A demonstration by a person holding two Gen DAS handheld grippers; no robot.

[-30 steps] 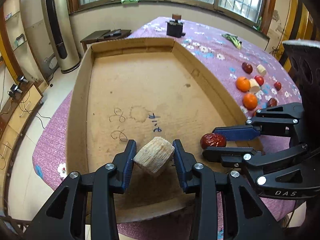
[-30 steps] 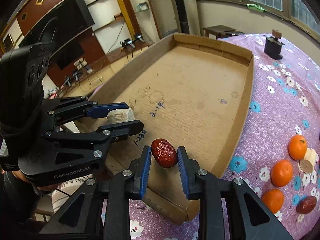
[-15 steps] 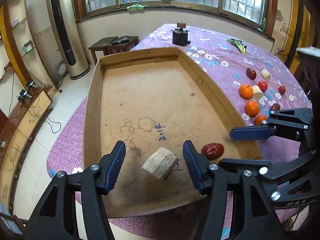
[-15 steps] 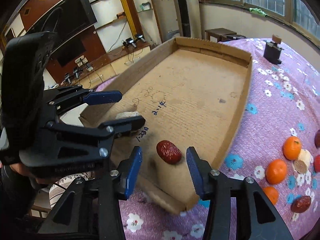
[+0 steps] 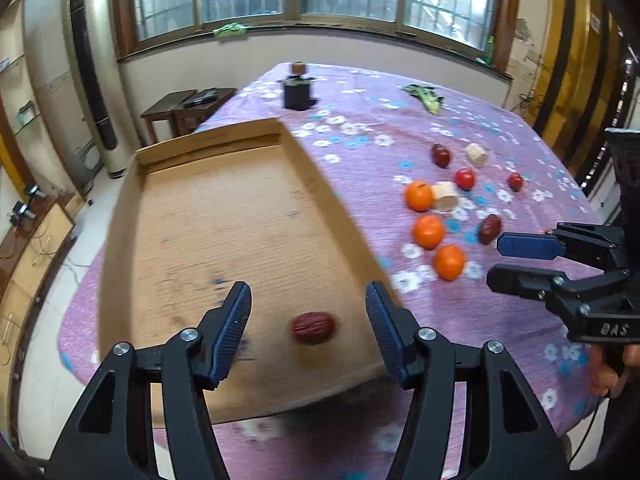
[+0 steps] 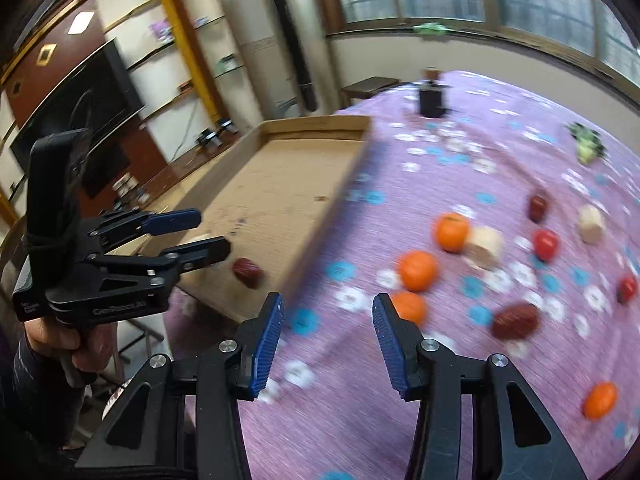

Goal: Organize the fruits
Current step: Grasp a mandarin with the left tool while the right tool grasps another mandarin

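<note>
A red date (image 5: 313, 327) lies on the floor of the cardboard tray (image 5: 320, 184), near its front right corner. My left gripper (image 5: 308, 330) hangs open above it and holds nothing. In the right wrist view the left gripper (image 6: 212, 230) partly hides a pale chunk (image 6: 200, 237) in the tray, with the date (image 6: 248, 272) beside it. My right gripper (image 6: 328, 308) is open and empty over the purple cloth, just right of the tray; it also shows as the right gripper (image 5: 496, 262). On the cloth lie oranges (image 5: 429, 232), pale chunks (image 5: 444, 196), dates (image 5: 490, 229) and small red fruits (image 5: 465, 179).
A black stand (image 5: 298, 94) and a green vegetable (image 5: 426, 98) sit at the table's far end. A low wooden table (image 5: 180, 108) stands on the floor beyond the tray. A person's hand (image 6: 68, 340) holds the left gripper. A lone orange (image 6: 600, 400) lies near the front right.
Both grippers opened: the left let go of the pale chunk, the right let go of the red date, both now in the tray. Both hands then rose and swung right, towards the fruit on the cloth.
</note>
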